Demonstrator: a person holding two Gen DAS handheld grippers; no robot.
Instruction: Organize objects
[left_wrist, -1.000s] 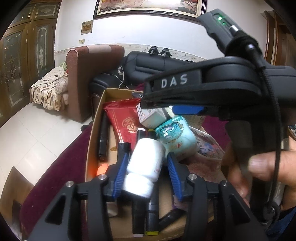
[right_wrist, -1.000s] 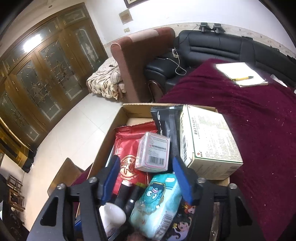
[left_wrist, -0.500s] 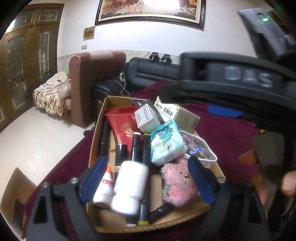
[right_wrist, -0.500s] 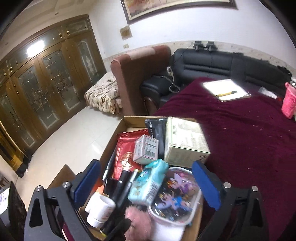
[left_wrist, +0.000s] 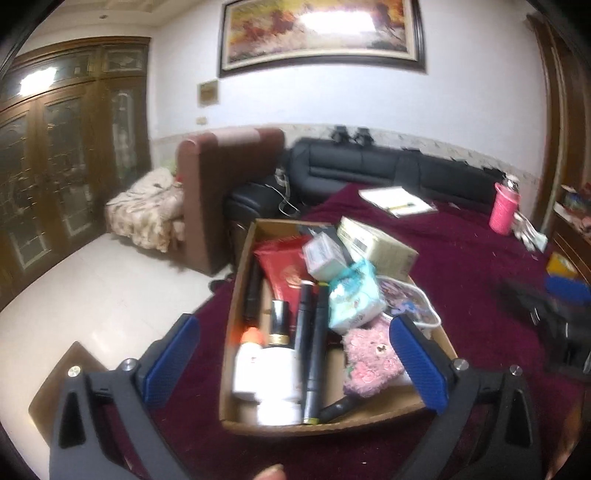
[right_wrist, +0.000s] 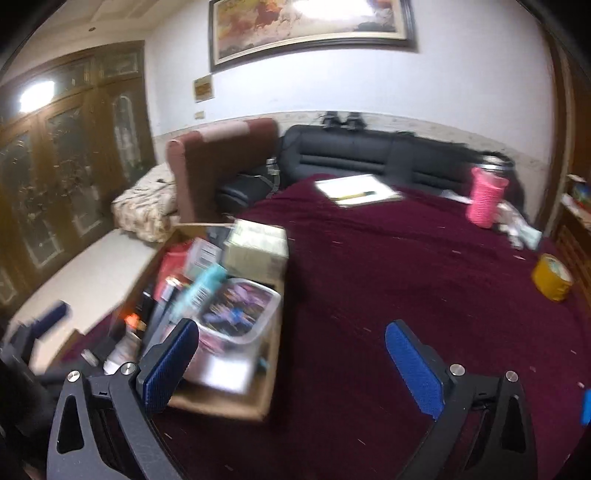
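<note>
Right tongs (right_wrist: 291, 354) spread wide and empty above a maroon-covered table (right_wrist: 388, 288), crammed cardboard box (right_wrist: 221, 402) at left, pink bottle (right_wrist: 485, 199), yellow tape roll (right_wrist: 552, 277), notepad (right_wrist: 356, 190) beyond

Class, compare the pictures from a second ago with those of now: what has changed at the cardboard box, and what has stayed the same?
The left gripper let go of the white bottle, opened wide and drew back. The right gripper opened too and swung right, over the red cloth. The bottle and the other things stay in the cardboard box.
</note>
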